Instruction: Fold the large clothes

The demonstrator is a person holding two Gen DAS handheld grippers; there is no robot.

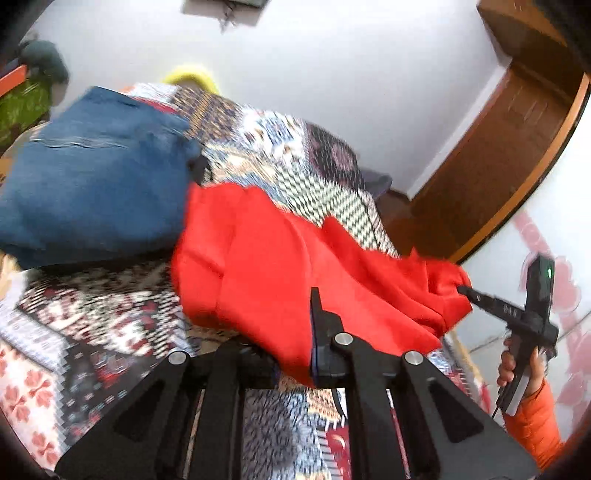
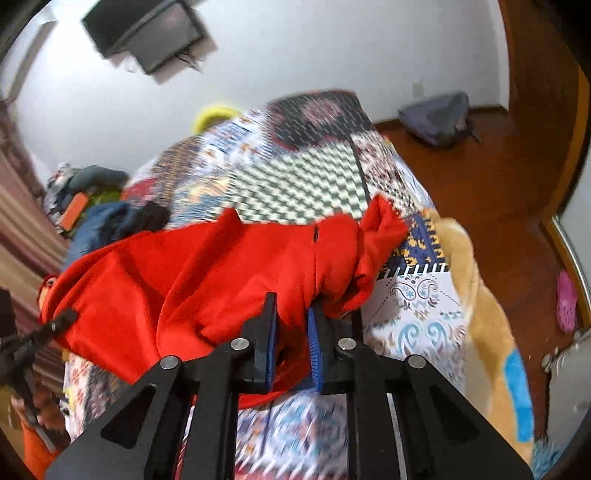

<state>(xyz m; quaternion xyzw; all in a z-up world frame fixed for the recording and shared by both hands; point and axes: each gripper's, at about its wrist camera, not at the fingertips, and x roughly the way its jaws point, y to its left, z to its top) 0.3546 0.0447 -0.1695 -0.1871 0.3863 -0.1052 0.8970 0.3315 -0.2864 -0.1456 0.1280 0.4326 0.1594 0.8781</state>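
A bright red garment (image 1: 280, 258) hangs bunched over the patterned bed quilt (image 1: 266, 147), held up at two ends. In the left wrist view my left gripper (image 1: 291, 317) is shut on one edge of it; one black finger (image 1: 319, 325) shows and the cloth covers the other. My right gripper (image 1: 466, 290) pinches the far end, held by a hand in an orange sleeve. In the right wrist view the red garment (image 2: 203, 277) sags between the grippers, and my right gripper (image 2: 292, 308) has its blue pads (image 2: 314, 343) closed on a fold. My left gripper (image 2: 68, 316) grips the left end.
Folded blue jeans (image 1: 92, 177) lie on the quilt to the left of the garment. A tan blanket (image 2: 480, 295) drapes the bed's right edge. A grey backpack (image 2: 436, 118) and a pink slipper (image 2: 567, 301) lie on the wooden floor. A TV (image 2: 147, 33) hangs on the wall.
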